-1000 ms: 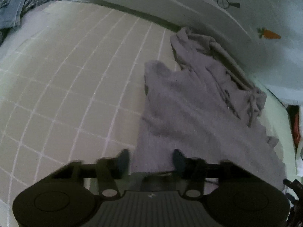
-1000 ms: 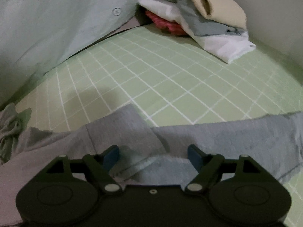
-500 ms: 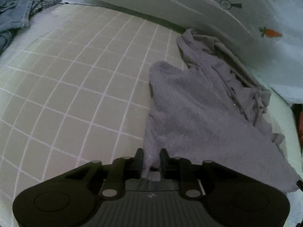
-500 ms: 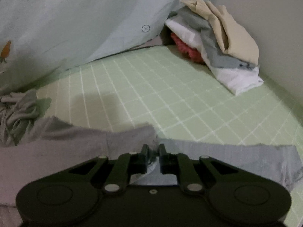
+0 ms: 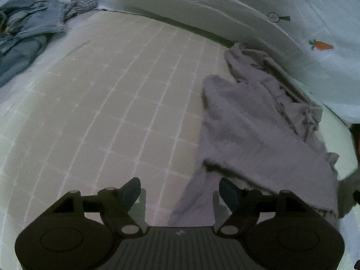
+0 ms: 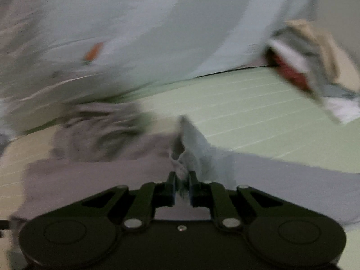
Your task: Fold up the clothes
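**Right gripper pinching grey garment; left gripper spread wide**

Left gripper (image 5: 180, 191): its two fingers stand far apart with nothing between them. It hangs low over the bed (image 5: 108, 112), which carries a pale green sheet with a white grid. The grey garment (image 5: 254, 135) lies just ahead and to the right of this gripper, spread along the sheet, with one fold lapping over a lower layer near the right finger. Its far end is bunched in creases against a pale blue quilt (image 5: 225, 6) printed with a small carrot (image 5: 321, 45). A heap of denim and checked clothes (image 5: 29, 29) sits at the far left corner of the bed, well apart from the garment.

Right gripper (image 6: 181, 186): fingers drawn close together, clamped on a peaked tuft of the grey garment (image 6: 112, 175). The cloth rises to a point just above the fingers and trails away flat to both sides. This view is motion-blurred. A pile of folded clothes (image 6: 315, 54), beige, grey, white and red, rests at the far right of the bed (image 6: 258, 103), well apart from the garment.
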{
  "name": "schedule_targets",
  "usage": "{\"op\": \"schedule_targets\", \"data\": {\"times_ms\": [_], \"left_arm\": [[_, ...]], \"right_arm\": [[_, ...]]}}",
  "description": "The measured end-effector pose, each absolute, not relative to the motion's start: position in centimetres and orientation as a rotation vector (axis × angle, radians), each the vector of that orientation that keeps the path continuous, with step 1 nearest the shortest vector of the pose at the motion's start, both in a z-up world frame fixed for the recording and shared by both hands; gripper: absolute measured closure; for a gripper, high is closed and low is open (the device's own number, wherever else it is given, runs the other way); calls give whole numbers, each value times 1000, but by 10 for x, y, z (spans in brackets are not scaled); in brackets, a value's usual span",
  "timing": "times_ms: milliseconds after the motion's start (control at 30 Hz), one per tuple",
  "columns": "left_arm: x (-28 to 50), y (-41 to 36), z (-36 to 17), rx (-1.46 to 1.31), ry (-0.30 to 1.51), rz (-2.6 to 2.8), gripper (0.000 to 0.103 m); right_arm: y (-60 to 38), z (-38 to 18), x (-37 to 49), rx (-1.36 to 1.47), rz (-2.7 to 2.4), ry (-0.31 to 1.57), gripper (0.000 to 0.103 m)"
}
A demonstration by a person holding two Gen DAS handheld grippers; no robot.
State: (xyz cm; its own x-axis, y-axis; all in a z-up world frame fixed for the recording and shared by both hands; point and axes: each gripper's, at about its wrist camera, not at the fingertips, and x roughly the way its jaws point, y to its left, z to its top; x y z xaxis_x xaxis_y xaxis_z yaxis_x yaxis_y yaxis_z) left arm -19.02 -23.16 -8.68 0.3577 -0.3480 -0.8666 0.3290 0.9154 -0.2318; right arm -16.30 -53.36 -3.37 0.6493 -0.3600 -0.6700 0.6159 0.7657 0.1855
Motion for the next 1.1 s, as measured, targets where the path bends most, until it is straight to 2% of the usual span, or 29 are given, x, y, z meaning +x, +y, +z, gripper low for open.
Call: {"op": "schedule_targets", "data": {"times_ms": [100,133,167,200,233,267,367,667,933,1100], "left_arm": [[-198,-225,-87,-16,1120,-432,24],[-200,-224,-88,-15,1119,-428,23],[-203,-224,-87,-3,1114,-414,19],[-206,-225,-87,17,1104,-401,16],[-209,-227,-86,37,1094,-390,15],[-211,-229,-85,51,1085,-387,14],[-220,-237,-79,66,1055,-398,11],[-237,-302,-61,104,991,-582,10],[-240,-379,-81,200,1048,-727,13],[-244,-419,-90,236,1099,-845,41]], "right_arm": [[-495,-37,-142,431,-420,671,89],[-482,-40,-136,424,-375,684,82],[-471,-42,-131,419,-339,696,63],[-464,-43,-130,416,-327,705,51],[-458,-44,-131,412,-326,714,30],[-453,-45,-132,406,-326,720,16],[-458,-45,-149,369,-366,711,0],[-547,-57,-229,396,-760,686,0],[-618,-82,-266,504,-980,664,0],[-636,-92,-266,499,-1021,699,0]]}}
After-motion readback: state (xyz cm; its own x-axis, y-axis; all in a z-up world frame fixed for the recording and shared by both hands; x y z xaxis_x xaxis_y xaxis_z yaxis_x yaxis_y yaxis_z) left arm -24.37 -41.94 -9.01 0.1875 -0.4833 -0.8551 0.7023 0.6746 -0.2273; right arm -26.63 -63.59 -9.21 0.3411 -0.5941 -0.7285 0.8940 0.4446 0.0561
